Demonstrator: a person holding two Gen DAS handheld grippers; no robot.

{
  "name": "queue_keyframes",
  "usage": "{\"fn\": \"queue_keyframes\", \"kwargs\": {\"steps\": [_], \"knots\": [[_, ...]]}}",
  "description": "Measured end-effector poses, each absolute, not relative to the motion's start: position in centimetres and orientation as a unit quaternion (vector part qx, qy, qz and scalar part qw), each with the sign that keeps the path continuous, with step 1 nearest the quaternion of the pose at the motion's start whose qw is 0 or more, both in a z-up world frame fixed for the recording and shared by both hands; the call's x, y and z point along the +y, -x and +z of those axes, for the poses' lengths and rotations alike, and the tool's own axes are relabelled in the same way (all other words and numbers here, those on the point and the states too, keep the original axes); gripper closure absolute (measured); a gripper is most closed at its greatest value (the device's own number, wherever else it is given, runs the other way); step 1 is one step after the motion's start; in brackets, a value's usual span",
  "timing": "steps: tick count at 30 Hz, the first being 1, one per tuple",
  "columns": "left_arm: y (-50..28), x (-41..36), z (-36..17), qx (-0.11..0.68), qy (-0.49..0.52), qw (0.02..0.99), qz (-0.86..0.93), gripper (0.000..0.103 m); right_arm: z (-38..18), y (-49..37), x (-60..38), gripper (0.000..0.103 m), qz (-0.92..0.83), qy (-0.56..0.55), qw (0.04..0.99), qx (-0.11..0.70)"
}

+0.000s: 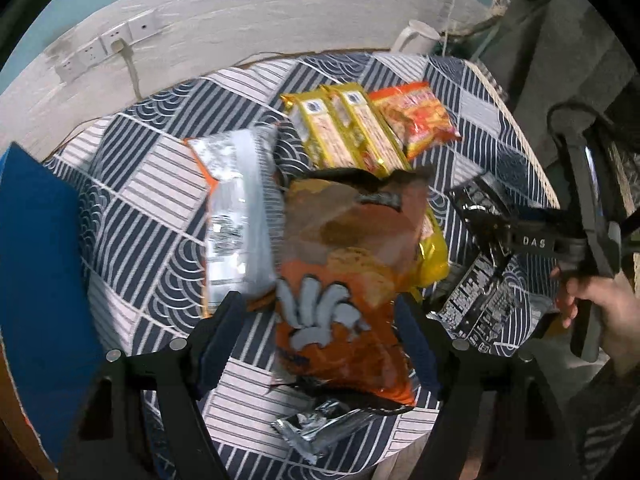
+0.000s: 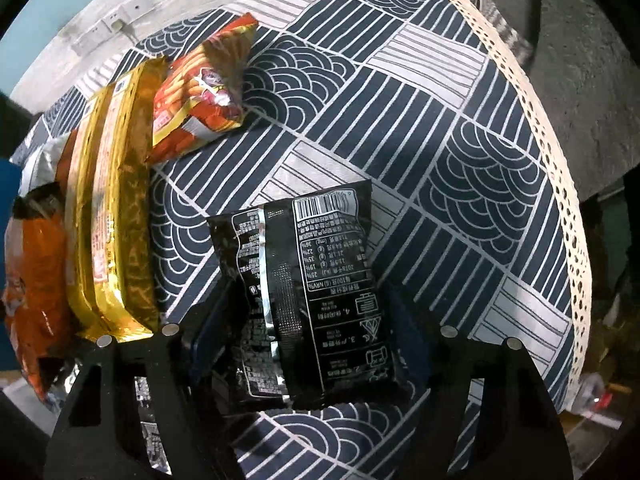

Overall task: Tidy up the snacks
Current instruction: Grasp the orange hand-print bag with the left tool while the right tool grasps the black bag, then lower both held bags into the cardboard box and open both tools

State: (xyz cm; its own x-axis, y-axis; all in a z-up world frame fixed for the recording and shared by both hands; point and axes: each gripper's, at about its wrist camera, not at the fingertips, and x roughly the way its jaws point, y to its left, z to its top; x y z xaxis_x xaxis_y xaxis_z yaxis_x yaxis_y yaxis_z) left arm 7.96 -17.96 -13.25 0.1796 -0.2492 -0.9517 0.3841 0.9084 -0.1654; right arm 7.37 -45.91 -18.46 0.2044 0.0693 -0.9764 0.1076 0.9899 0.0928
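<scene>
Underneath everything lies a surface (image 2: 400, 128) draped in a navy-and-white cloth of stripes and wave arcs, its right edge trimmed with pale lace (image 2: 560, 200). Behind it runs a rough white wall (image 1: 240, 12) with a row of sockets (image 1: 108, 40) — one holds a plug and cord.

The left view shows the left gripper (image 1: 316, 320) with its fingers (image 1: 218, 336) spread on either side of an orange bag (image 1: 340, 280); whether they press it I cannot tell. The bag is blurred and its lower end hangs near a silver packet (image 1: 320, 428). Left of it lies a silver-backed bag (image 1: 236, 212), beyond it two gold packs (image 1: 344, 128) side by side and a red bag (image 1: 416, 116) touching them. A blue panel (image 1: 36, 260) fills the left edge, and a white kettle (image 1: 416, 36) stands at the far rim. Only this view shows the right gripper from outside, a bare hand (image 1: 600, 304) on its handle, its tip at a black bag (image 1: 480, 292).

The right view brings that black bag (image 2: 312, 288) close — label side up, barcode at the far end, lying flat between the spread fingers (image 2: 208, 332) of the right gripper (image 2: 304, 336); contact is not clear. It alone shows grey concrete (image 2: 580, 80) past the lace edge, and the gold packs (image 2: 112, 208) from their side.
</scene>
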Motion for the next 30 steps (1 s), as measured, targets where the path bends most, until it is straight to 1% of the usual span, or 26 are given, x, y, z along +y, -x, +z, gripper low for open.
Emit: {"fn": "queue_keyframes", "kwargs": {"steps": [3, 8, 13, 14, 16, 17, 18, 19, 20, 24, 30], "knots": [[-7.8, -19.1, -14.2, 0.615, -0.068, 0.757, -0.211, 0.025, -18.5, -7.2, -46.7, 0.023, -0.006, -0.063, 0.773, 0.631], [-8.1, -20.4, -15.8, 0.626, -0.079, 0.749, -0.201, 0.025, -18.6, -6.7, -45.9, 0.022, -0.003, -0.046, 0.779, 0.625], [-8.3, -20.3, -16.9, 0.631, -0.056, 0.748, -0.2, 0.025, -18.7, -6.4, -43.4, 0.022, -0.003, -0.025, 0.784, 0.62], [-8.2, -20.3, -16.8, 0.628, -0.058, 0.75, -0.2, 0.026, -18.8, -6.5, -43.1, 0.022, -0.003, -0.02, 0.785, 0.62], [-7.8, -20.5, -16.7, 0.622, -0.072, 0.753, -0.2, 0.041, -19.0, -6.9, -42.2, 0.024, -0.002, -0.001, 0.786, 0.619], [-7.6, -20.5, -16.4, 0.619, -0.076, 0.755, -0.203, 0.045, -18.9, -6.9, -41.8, 0.03, 0.0, 0.008, 0.787, 0.616], [-7.5, -20.5, -16.3, 0.617, -0.074, 0.756, -0.205, 0.053, -18.9, -6.9, -41.4, 0.038, 0.004, 0.011, 0.789, 0.615], [-7.5, -20.4, -16.1, 0.616, -0.072, 0.757, -0.206, 0.058, -18.8, -6.9, -41.1, 0.044, 0.009, 0.006, 0.79, 0.614], [-7.4, -20.3, -15.9, 0.615, -0.071, 0.758, -0.204, 0.06, -18.7, -6.9, -41.0, 0.044, 0.006, 0.003, 0.789, 0.614], [-7.0, -19.9, -14.7, 0.603, -0.072, 0.766, -0.21, 0.062, -18.2, -6.7, -41.2, 0.044, 0.002, 0.002, 0.792, 0.611], [-6.0, -19.3, -11.7, 0.572, -0.076, 0.786, -0.224, 0.062, -15.7, -6.3, -41.2, 0.044, -0.002, -0.01, 0.805, 0.593]]}}
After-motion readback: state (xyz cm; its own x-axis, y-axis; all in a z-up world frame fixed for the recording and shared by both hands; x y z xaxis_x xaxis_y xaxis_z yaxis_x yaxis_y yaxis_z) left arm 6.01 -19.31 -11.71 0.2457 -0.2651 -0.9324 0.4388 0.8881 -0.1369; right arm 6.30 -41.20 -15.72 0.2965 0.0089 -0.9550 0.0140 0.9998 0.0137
